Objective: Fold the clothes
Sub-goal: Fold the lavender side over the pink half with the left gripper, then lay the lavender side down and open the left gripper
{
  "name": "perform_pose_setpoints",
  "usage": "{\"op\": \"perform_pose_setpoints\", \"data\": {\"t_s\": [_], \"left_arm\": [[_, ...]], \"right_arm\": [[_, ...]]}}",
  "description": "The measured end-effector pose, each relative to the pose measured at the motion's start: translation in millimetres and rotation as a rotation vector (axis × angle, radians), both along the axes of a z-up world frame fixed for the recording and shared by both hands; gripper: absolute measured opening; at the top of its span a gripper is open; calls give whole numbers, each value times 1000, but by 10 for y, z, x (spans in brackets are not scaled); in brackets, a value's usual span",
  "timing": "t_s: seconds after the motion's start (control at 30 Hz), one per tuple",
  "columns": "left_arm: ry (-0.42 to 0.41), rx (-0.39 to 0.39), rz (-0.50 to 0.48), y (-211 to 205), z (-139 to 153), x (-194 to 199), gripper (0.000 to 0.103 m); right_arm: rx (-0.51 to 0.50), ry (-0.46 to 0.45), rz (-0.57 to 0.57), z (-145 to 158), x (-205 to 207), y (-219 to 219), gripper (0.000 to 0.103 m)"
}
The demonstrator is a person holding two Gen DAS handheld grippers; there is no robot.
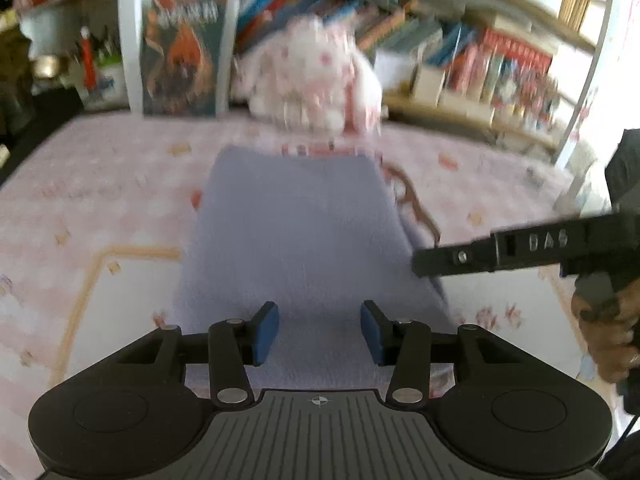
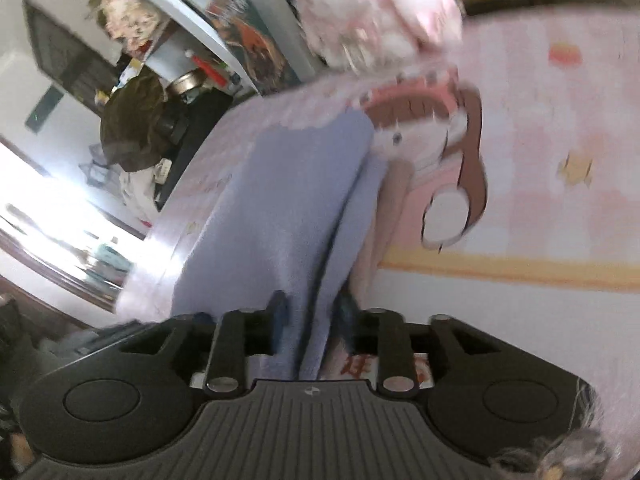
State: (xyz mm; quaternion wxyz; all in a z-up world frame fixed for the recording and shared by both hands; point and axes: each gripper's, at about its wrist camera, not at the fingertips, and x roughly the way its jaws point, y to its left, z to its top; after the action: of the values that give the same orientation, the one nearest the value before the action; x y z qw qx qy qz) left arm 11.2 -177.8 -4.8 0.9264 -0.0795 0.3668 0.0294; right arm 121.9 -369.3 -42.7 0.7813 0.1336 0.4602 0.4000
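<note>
— Where is the garment?

— The lavender cloth (image 1: 304, 240) lies flat on the pink patterned bedspread (image 1: 100, 184), stretching straight ahead of my left tongs (image 1: 320, 330). Their blue pads (image 1: 267, 330) stand apart above its near end, with nothing pinched between them.

— And your right side?

— My right tongs (image 2: 310, 314) reach in from the right of the left ones, at the cloth's right edge. In their own view a raised fold of the cloth runs between the fingers; the picture is blurred, so I cannot tell whether the pads press on it.

— Anything beyond?

— A white and pink plush toy (image 1: 316, 72) sits past the cloth's far end, before a bookshelf (image 1: 460, 52).
</note>
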Motion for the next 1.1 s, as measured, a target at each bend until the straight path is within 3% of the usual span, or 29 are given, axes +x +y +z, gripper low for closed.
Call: {"op": "perform_pose_setpoints", "data": {"t_s": [0.13,0.27,0.3,0.33,0.37,0.53,0.67,0.77,0.97,1.03,1.1], "left_arm": [[-32,-15,77,208,100,-60,44],[-18,-52,110,333,23,-37,44],[1,-57,114,346,-33,-13,44],[23,-61,119,358,-93,14,43],[42,-62,130,370,-155,36,43],[68,-57,138,342,-287,49,44],[85,-28,110,306,-293,52,44],[95,-11,97,287,-291,48,45],[89,15,65,280,-282,31,45],[78,15,60,282,-268,16,46],[62,29,50,261,-220,-11,48]], "right_arm": [[0,-73,39,159,-58,48,36],[-34,-28,76,62,19,275,34],[-52,-7,78,27,50,340,31],[-60,21,80,-7,79,374,19],[-68,49,82,-41,108,402,15],[77,-42,142,197,-70,220,10],[-40,47,75,-123,5,251,10],[-51,46,76,-153,13,278,10],[-75,17,74,-76,-49,284,16],[-90,-25,61,27,-113,275,31],[-94,-64,53,115,-199,233,40]]}}
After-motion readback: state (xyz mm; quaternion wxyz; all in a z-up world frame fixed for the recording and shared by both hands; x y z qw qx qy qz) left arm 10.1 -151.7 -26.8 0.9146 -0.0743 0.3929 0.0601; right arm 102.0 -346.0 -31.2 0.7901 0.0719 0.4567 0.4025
